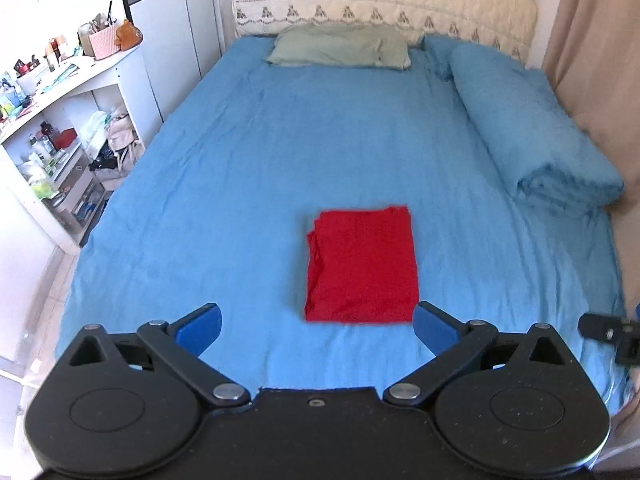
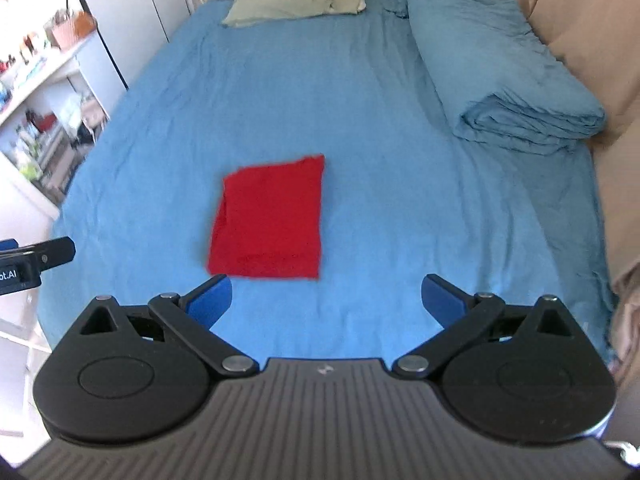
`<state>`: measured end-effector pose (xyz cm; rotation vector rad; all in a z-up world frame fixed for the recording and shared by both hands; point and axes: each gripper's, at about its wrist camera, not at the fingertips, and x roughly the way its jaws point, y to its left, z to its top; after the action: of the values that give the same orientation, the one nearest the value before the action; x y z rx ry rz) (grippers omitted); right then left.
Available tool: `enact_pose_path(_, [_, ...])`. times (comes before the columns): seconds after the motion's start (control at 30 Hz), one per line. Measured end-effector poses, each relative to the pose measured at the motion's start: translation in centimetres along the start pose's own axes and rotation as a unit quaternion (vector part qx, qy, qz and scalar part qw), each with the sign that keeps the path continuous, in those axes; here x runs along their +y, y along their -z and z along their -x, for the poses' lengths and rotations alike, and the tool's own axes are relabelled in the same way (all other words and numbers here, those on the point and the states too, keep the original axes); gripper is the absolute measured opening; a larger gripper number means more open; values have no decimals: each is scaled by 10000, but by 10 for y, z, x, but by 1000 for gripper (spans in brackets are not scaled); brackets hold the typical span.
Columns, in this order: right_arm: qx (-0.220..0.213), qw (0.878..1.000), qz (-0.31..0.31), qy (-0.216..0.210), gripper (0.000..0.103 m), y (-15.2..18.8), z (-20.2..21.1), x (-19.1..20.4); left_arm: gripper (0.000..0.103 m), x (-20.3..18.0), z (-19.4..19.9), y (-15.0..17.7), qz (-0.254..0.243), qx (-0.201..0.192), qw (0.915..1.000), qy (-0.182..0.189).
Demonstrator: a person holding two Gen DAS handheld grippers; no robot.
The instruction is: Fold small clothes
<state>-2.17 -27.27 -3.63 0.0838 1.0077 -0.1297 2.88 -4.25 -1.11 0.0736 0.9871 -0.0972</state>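
A red garment [image 1: 362,264] lies folded into a neat rectangle on the blue bed sheet [image 1: 248,168]. It also shows in the right wrist view [image 2: 268,220]. My left gripper [image 1: 318,326] is open and empty, hovering just short of the garment's near edge. My right gripper [image 2: 326,298] is open and empty, just short of the garment's near right corner. Part of the right gripper shows at the right edge of the left wrist view [image 1: 608,332], and part of the left gripper at the left edge of the right wrist view [image 2: 32,260].
A green pillow [image 1: 340,48] lies at the head of the bed. A rolled blue duvet [image 1: 528,128] lies along the right side by a beige curtain [image 1: 592,60]. White shelves [image 1: 60,120] full of small items stand left of the bed.
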Motion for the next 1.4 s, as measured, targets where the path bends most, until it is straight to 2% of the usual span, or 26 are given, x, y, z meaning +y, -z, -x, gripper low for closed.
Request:
enact_pose_path(0.2, [153, 9996, -28, 219, 103, 28, 3, 4, 103, -10, 8, 28, -88, 191, 9998, -30])
enact_pose_path(0.37, [178, 9996, -3, 222, 103, 39, 7, 5, 103, -10, 15, 31, -109, 73, 9999, -86])
enact_pose_path(1.4, [72, 9996, -62, 273, 103, 40, 16, 1, 103, -21, 32, 35, -152, -152, 9995, -240])
